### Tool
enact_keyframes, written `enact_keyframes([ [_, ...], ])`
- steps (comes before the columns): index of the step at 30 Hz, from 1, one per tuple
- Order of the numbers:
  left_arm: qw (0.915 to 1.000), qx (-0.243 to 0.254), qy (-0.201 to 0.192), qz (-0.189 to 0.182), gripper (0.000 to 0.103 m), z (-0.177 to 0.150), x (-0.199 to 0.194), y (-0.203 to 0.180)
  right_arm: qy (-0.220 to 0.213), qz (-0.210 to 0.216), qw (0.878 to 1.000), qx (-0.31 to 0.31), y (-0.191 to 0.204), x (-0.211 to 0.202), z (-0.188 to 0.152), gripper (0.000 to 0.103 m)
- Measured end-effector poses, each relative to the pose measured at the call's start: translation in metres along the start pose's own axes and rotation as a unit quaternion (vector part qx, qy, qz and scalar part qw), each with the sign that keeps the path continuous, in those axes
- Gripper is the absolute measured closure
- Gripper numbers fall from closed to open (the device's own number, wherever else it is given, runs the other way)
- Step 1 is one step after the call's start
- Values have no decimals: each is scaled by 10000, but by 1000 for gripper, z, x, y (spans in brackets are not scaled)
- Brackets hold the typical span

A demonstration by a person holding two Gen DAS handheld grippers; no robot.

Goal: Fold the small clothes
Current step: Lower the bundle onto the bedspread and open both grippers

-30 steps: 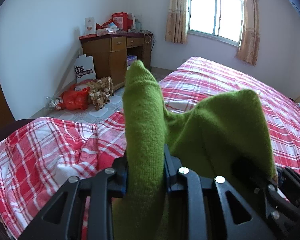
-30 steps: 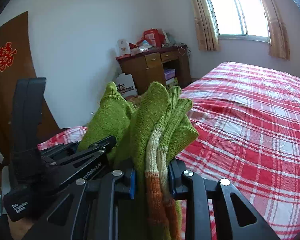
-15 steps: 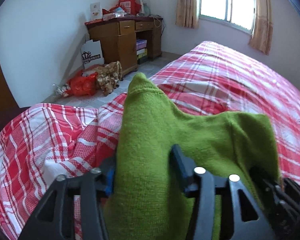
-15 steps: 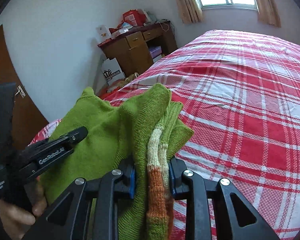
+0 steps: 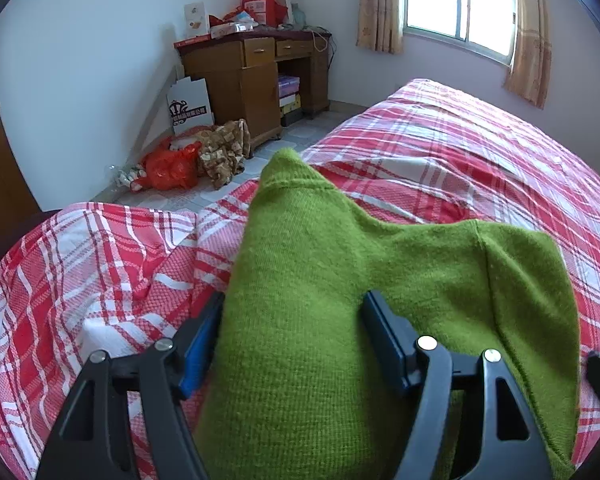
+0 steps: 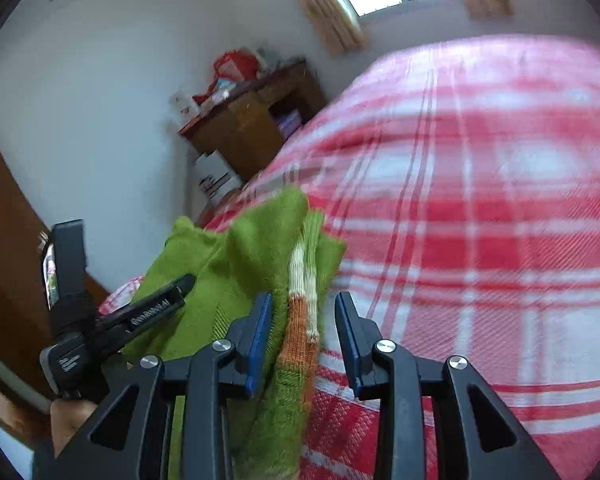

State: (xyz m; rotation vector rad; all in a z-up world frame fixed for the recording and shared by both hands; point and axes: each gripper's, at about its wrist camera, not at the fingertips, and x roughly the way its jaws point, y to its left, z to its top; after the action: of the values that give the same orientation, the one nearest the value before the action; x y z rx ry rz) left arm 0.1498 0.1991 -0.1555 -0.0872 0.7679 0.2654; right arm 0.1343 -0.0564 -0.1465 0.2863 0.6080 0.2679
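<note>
A small green knitted sweater [image 5: 320,304] with an orange and white striped hem [image 6: 300,304] lies over the red plaid bed [image 5: 460,168]. My left gripper [image 5: 296,320] is open, its jaws spread wide with a thick fold of the sweater draped between them. My right gripper [image 6: 304,316] is open, its blue pads apart on either side of the striped hem, which hangs loose between them. The left gripper also shows at the left of the right wrist view [image 6: 120,320], resting on the sweater. The right wrist view is motion-blurred.
A wooden desk [image 5: 256,68] piled with boxes stands against the far wall. A red bag [image 5: 168,164] and a brown bundle [image 5: 224,148] lie on the floor beside it. A curtained window [image 5: 460,4] is at the back right. A brown door [image 6: 4,280] is at left.
Both grippers have opened and let go of the sweater. The sweater has come down from being held up onto the bed. The right gripper has tilted down toward the bed.
</note>
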Motion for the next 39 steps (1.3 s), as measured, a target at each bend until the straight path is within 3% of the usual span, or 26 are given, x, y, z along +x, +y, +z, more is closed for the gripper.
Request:
enact_keyframes([
  [3,10000,52,-28,61,31,-1,0,-2,-72,-153,9973,-720,31,-3,12,74],
  [6,9999,69,-40,83,31,-1,-1,-3,179,-33,9937,-1102,54,12,10,77],
  [8,9999,62,-38,71,31,-1,-1,-3,453,-273,9905,-1271,58,28,1,79],
  [10,10000,63,-24,32,31,-1,0,-4,744,-488,9887,-1205,48,43,-12,84],
  [19,9995,273,-74,111,31,-4,-5,-10,547,-357,9914,-1131,35,51,-14,86],
  [23,9972,626,-251,313,21,-16,-24,-13,524,-293,9924,-1077,33,52,-14,86],
  [27,9969,739,-173,222,13,-28,-47,-8,514,-241,9932,-1021,30,50,-16,86],
  [36,9958,895,-92,180,13,-62,-88,-7,679,-507,9877,-1311,40,40,-21,86],
  [39,9948,986,-87,241,9,-69,-92,-9,753,-565,9889,-1147,39,24,-24,86],
])
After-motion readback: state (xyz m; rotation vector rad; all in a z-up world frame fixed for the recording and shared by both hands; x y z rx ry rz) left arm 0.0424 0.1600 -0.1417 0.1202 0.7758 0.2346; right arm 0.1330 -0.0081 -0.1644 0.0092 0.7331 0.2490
